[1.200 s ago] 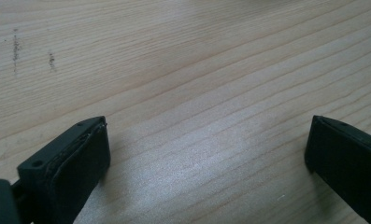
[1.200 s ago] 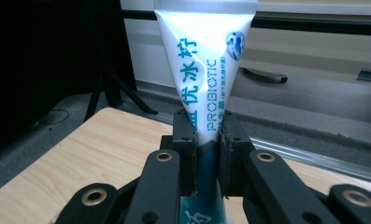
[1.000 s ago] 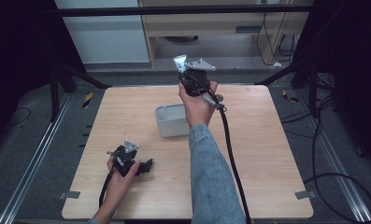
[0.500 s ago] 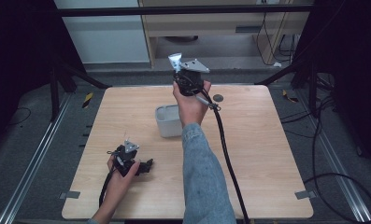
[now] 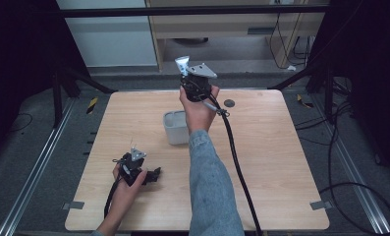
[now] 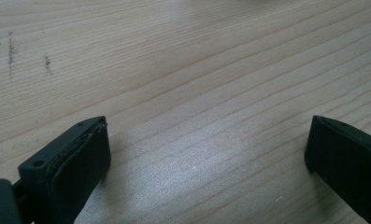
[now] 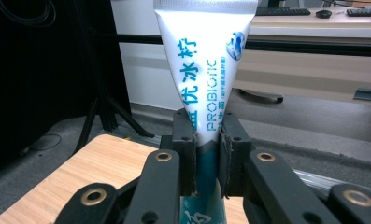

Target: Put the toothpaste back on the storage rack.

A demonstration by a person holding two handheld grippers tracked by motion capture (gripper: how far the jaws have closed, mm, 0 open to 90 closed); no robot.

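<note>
my right hand-held gripper [image 7: 206, 154] is clamped on a toothpaste tube [image 7: 205, 60], held upright, high above the bench's [image 5: 281, 162] far edge, the grey tub [image 5: 175, 129] just below and nearer me. the soft tube could slip or buckle if i squeeze harder. my left hand-held gripper [image 6: 206, 154] rests wide and empty on the bench.

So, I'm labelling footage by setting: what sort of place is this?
Probably a lab or office recording rig: a bare wooden table on grey carpet, a dark frame around it, and a desk with keyboards behind.
</note>
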